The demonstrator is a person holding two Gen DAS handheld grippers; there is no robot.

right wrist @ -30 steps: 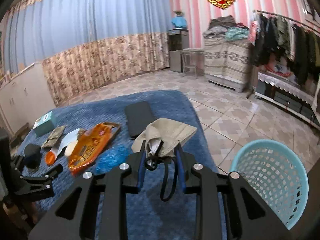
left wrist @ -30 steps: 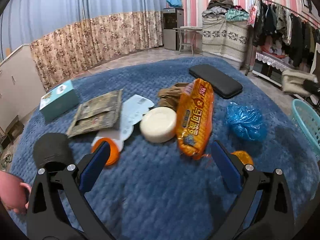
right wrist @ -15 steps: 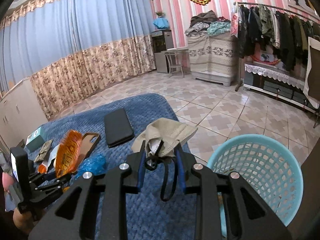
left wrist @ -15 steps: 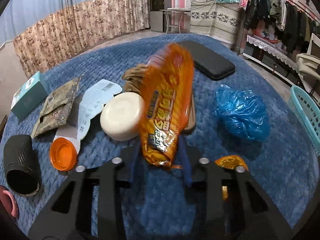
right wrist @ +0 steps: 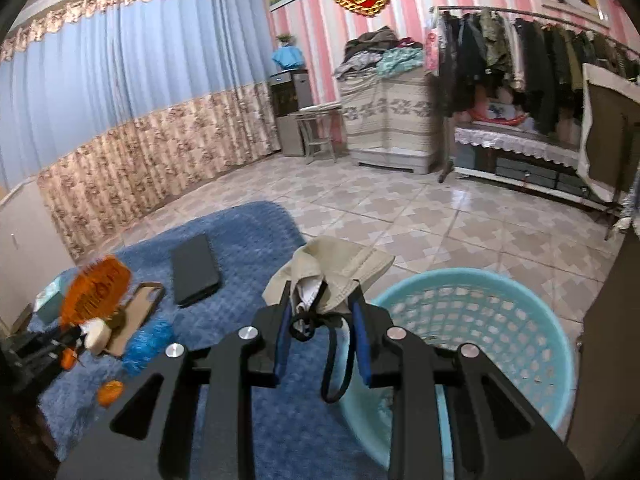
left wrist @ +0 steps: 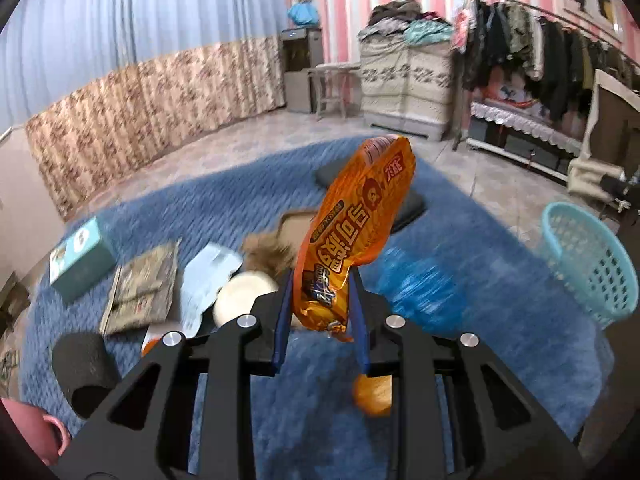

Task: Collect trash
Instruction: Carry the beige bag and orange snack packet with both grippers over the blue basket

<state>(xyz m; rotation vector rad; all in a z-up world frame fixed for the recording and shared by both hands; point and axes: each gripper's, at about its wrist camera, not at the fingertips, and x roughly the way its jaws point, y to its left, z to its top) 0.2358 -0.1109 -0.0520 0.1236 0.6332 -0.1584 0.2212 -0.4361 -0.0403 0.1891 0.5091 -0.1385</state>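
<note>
While the left gripper [left wrist: 318, 316] is closing its fingers on the orange wrapper [left wrist: 352, 232], the right gripper [right wrist: 322, 328] stays nearly shut, pinching a beige mask [right wrist: 336, 268] above the basket [right wrist: 480, 320].

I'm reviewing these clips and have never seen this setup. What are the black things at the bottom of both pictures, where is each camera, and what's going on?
There is no robot: a person carries a hand-held gripper in each hand, each with a fisheye camera looking along its two fingers.

Left-wrist view: the left hand-held gripper has an orange snack packet between its closing jaws, lifted off the blue blanket. Below lie a teal box, a white round lid, a black cup and a crumpled blue bag.

Right-wrist view: the right hand-held gripper is shut on a beige face mask, beside the light-blue basket, seemingly the trash bin.
</note>
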